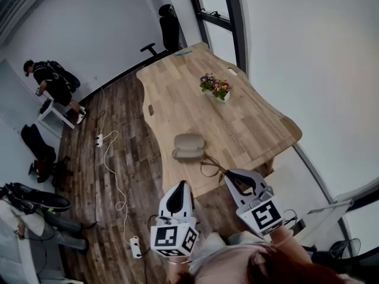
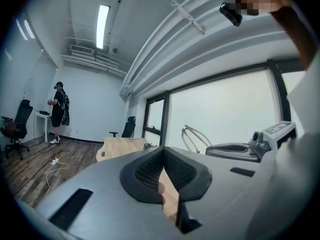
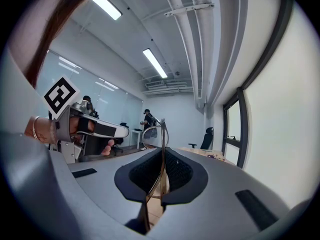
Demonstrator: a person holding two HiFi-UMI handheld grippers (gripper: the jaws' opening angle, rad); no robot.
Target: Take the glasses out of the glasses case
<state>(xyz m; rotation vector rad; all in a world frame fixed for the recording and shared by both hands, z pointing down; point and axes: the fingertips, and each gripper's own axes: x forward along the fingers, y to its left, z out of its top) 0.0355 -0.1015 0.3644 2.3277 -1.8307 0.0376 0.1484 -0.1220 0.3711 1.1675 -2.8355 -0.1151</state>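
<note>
In the head view a beige glasses case lies open on the wooden table, near its front edge. The thin-framed glasses hang just right of the case, over the table's edge. My right gripper is shut on their frame; in the right gripper view the glasses stand pinched between the dark pads. My left gripper hovers in front of the table edge, below the case, shut with nothing in it. The left gripper view shows the glasses off to the right.
A small pot of flowers stands mid-table. A black office chair is at the far end. On the wooden floor at left lie a white cable and power strip. A person stands by a white stool.
</note>
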